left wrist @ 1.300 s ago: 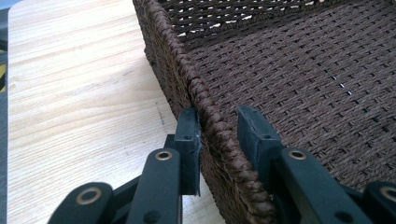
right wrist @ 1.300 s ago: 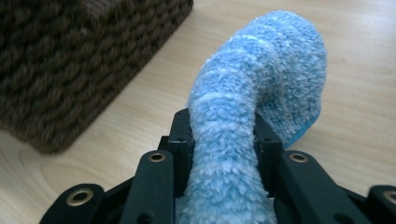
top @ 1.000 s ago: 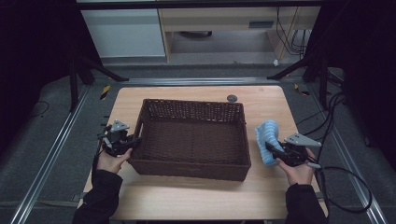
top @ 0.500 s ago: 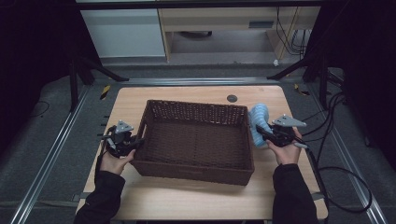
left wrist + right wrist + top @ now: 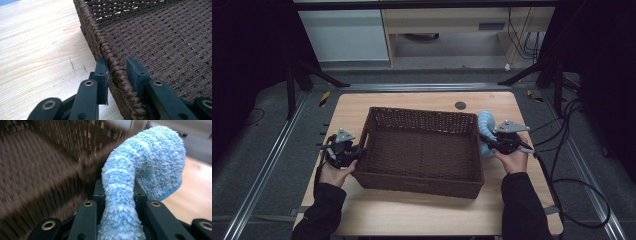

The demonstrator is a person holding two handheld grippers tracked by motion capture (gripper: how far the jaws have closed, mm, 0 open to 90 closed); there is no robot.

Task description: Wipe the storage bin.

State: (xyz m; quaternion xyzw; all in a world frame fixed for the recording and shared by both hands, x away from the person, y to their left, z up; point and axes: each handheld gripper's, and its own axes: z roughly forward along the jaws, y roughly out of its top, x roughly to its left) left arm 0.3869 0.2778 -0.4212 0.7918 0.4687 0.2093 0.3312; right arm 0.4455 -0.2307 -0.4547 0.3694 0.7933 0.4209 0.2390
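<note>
A dark brown wicker basket (image 5: 422,113) stands in the middle of the wooden table. My left gripper (image 5: 359,152) sits astride its left rim, one jaw outside and one inside, shut on the rim (image 5: 110,53). On the right side, my right gripper (image 5: 487,140) is shut on a fluffy light blue cloth (image 5: 485,122) right beside the basket's right wall. Its jaws have just been closing with the cloth between them. From the right gripper (image 5: 117,187) the cloth (image 5: 155,157) rises and curls over, the basket wall (image 5: 37,157) blurred beside it.
The basket is empty inside (image 5: 162,37). Bare table top (image 5: 412,215) lies in front of it. A small black round disc (image 5: 460,105) sits near the table's far edge. Cables (image 5: 572,150) trail off the right side. A white cabinet (image 5: 347,35) stands beyond the table.
My right gripper carried the blue cloth away from the person and leftward, up against the basket's right wall. The left gripper stayed on the left rim.
</note>
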